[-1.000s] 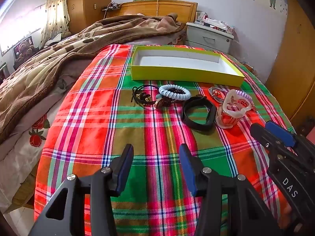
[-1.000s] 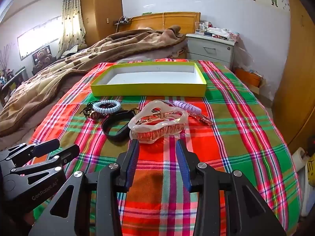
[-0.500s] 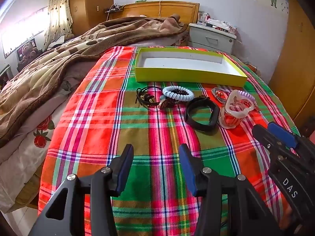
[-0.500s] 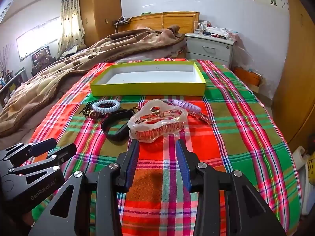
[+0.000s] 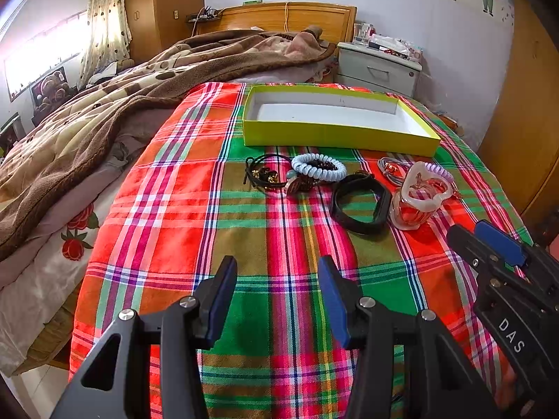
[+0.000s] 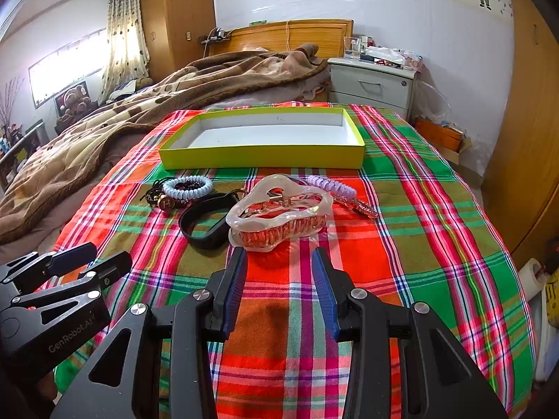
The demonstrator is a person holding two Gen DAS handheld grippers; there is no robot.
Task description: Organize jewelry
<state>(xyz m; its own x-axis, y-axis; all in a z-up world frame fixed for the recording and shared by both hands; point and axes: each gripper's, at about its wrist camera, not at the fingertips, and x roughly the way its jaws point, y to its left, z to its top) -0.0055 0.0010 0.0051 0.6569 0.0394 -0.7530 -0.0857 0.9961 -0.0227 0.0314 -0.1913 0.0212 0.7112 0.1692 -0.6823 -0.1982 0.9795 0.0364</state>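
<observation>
The right tongs (image 6: 278, 260), wide and empty, are just before the hair claw (image 6: 279, 211), which lies crosswise to them.

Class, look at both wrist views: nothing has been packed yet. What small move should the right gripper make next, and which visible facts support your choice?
Probably ease the right gripper forward so its open jaws straddle the clear hair claw. The claw lies directly ahead of it, nearest of all the pieces, and the yellow box behind is empty. The left gripper is open and farther from everything.
</observation>
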